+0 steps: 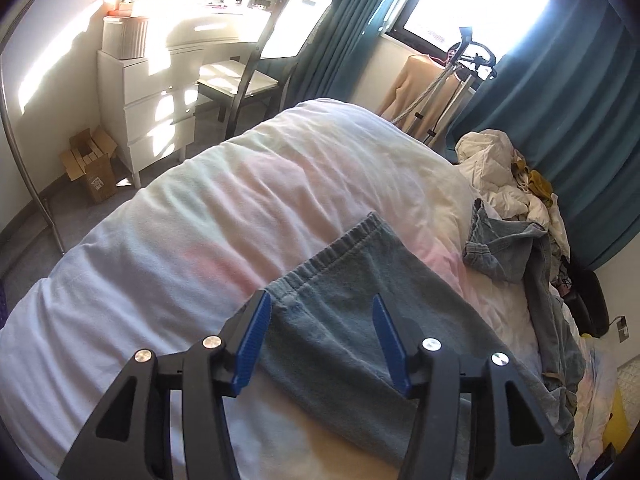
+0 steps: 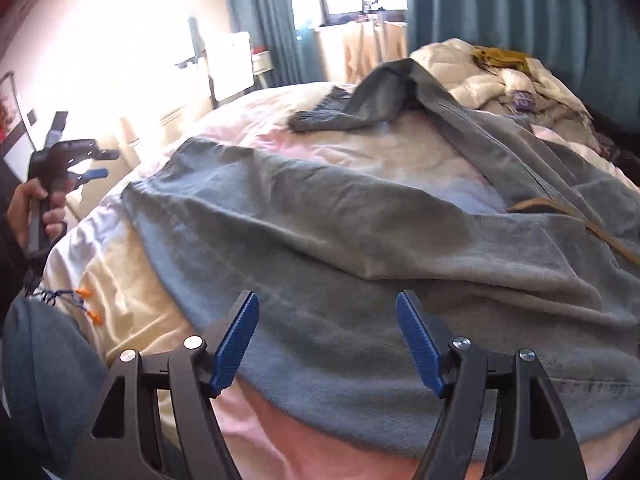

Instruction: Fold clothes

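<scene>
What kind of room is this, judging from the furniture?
Most likely a bedroom: a bed with a pale duvet, a white drawer unit beside a dressing table, and teal curtains at the window.

Grey-blue sweatpants (image 2: 320, 240) lie spread over the bed, soft fleecy fabric w/ loose wrinkles. One leg runs flat toward the left wrist view, ending in a ribbed cuff (image 1: 352, 240) that sits flat on the pale bedding. Other leg (image 2: 360, 108) stretches away twd the far side, partly lifted & twisted, its cuff end flopped down on the sheet. Waist part bunched near the right edge, w/ a tan drawstring (image 2: 580, 216) lying across it. Not folded yet; legs splayed apart in a V.
</scene>
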`<state>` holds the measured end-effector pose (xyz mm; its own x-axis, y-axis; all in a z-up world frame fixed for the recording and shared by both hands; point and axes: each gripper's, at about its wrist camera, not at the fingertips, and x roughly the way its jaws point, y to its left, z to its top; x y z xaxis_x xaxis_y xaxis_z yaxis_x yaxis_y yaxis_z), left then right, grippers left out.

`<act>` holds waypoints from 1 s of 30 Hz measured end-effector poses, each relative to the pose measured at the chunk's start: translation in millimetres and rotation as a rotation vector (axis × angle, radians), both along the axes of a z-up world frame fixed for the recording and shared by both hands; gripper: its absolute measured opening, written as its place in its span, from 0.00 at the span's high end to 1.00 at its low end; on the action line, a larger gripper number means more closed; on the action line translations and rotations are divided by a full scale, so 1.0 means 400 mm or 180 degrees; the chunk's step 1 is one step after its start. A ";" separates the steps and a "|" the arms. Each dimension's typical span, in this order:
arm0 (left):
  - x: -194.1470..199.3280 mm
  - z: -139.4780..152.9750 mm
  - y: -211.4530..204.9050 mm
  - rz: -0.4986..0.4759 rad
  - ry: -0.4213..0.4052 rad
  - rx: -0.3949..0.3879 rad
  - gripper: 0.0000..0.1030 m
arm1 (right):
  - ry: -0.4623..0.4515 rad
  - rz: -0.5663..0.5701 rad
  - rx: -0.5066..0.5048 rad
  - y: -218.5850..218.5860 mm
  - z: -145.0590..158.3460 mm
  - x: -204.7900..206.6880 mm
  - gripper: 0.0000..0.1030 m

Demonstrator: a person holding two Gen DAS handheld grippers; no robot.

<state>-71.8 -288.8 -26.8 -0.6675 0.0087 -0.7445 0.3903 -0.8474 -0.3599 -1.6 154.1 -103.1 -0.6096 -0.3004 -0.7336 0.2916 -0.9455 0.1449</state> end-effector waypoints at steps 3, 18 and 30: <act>-0.073 -0.014 0.076 -0.0137 -0.0091 0.0105 0.47 | -0.0187 -0.0422 -0.0112 0.082 -0.030 -0.042 0.30; -0.421 -0.149 0.298 -0.0123 -0.0848 0.0350 0.47 | -0.0449 -0.1470 -0.0379 0.302 -0.096 -0.126 0.30; -0.527 -0.194 0.374 -0.0339 -0.1275 -0.0611 0.84 | -0.0402 -0.1464 -0.0285 0.309 -0.128 -0.165 0.30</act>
<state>-282.7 -139.2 -104.4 -0.3295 -0.1015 -0.9387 0.3737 -0.9270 -0.0309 -67.5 277.8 -154.3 -0.6019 -0.0861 -0.7939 -0.1788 -0.9544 0.2391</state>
